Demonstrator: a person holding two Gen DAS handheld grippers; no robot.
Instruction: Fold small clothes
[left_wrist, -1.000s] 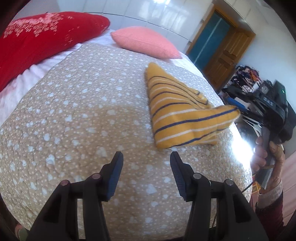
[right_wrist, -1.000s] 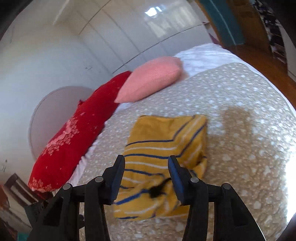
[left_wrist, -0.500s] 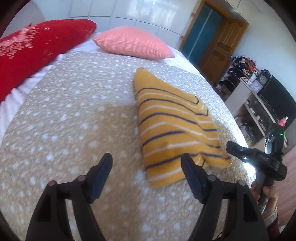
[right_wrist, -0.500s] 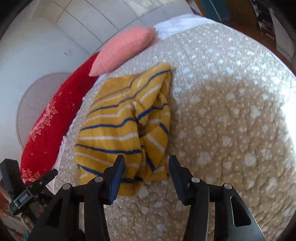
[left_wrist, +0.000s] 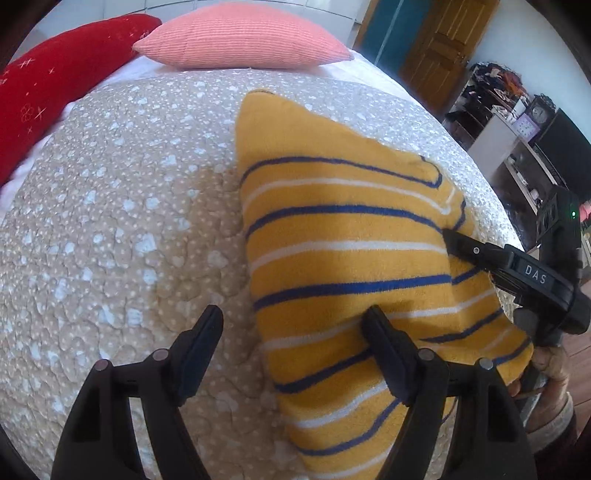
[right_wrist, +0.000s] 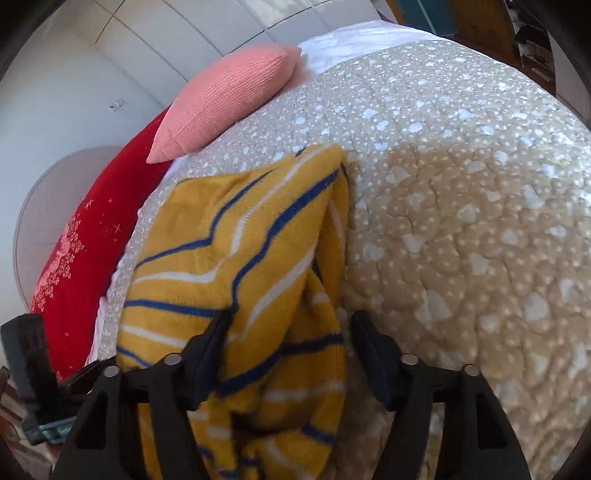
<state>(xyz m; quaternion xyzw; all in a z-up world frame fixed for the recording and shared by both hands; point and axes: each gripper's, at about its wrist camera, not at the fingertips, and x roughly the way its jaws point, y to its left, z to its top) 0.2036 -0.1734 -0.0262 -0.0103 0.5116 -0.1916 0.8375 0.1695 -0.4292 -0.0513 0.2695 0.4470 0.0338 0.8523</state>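
Note:
A folded yellow garment with blue and white stripes (left_wrist: 343, 236) lies on the beige dotted bedspread (left_wrist: 122, 221). My left gripper (left_wrist: 293, 325) is open, low over the garment's near left edge; its right finger touches the cloth, its left finger is over the bedspread. My right gripper (right_wrist: 286, 330) is open with the garment's near folded edge (right_wrist: 258, 258) bunched between its fingers. It also shows in the left wrist view (left_wrist: 509, 266), reaching in from the right with a finger on the garment.
A pink pillow (left_wrist: 240, 37) and a red pillow (left_wrist: 55, 81) lie at the head of the bed. The bed's right edge drops to a floor with shelves, a clock and a wooden door (left_wrist: 439, 44).
Both grippers have moved forward and down onto the garment. The right gripper has come in from the bed's edge so that the folded edge sits between its fingers.

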